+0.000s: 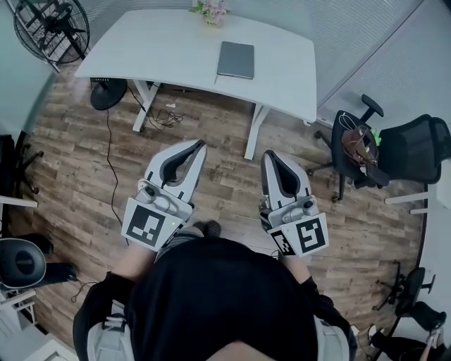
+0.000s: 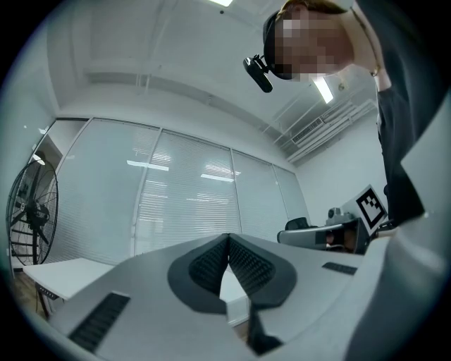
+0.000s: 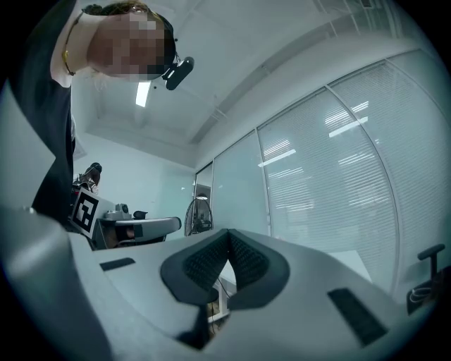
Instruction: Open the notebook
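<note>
Jaws of left gripper (image 1: 202,144) and right gripper (image 1: 268,154) clenched, empty; notebook (image 1: 235,60) well apart.

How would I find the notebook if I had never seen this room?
Look for the big white table on the wooden floor. A little right of its middle lies the notebook, flat and closed. It is a dark grey rectangle, unlike the pink flowers at the table's far edge.
</note>
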`<control>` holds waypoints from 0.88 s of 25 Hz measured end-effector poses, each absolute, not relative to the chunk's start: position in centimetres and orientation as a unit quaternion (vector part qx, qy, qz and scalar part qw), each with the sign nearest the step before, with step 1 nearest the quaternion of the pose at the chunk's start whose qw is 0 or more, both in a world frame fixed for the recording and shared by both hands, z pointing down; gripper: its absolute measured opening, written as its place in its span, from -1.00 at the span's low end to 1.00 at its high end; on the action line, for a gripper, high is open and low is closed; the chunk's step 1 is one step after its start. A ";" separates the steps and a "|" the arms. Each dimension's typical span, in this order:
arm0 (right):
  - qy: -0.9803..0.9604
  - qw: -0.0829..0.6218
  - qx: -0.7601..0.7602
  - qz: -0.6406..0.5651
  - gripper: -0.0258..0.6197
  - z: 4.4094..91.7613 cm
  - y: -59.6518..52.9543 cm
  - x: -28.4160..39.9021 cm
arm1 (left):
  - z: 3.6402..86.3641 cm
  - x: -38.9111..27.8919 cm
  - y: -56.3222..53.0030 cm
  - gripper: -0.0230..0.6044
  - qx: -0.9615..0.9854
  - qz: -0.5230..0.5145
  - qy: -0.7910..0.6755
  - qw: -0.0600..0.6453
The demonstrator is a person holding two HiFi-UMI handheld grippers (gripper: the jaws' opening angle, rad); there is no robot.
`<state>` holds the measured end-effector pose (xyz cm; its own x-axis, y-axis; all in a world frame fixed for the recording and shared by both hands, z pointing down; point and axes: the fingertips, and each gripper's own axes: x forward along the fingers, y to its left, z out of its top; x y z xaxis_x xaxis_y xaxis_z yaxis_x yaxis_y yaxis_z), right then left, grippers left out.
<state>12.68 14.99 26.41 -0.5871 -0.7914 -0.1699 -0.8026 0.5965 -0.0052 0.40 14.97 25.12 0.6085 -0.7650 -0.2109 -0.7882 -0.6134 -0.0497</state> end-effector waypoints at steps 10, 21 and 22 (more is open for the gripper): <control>0.897 0.073 -0.436 0.026 -0.91 27.1 14.4 13.1 | 26.2 -0.3 14.9 -0.89 -0.888 0.073 0.450 0.060; 0.887 0.070 -0.455 0.040 -0.91 27.4 10.8 13.7 | 26.6 -0.2 10.9 -0.89 -0.896 0.076 0.435 0.057; 0.885 0.071 -0.459 0.040 -0.91 27.4 10.1 13.8 | 26.7 -0.3 10.1 -0.89 -0.896 0.075 0.433 0.058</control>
<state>13.83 10.09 27.45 -0.5684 -0.8064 -0.1630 -0.8179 0.5753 0.0062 -0.28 10.10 26.74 0.6136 -0.7676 -0.1851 -0.7850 -0.6183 -0.0381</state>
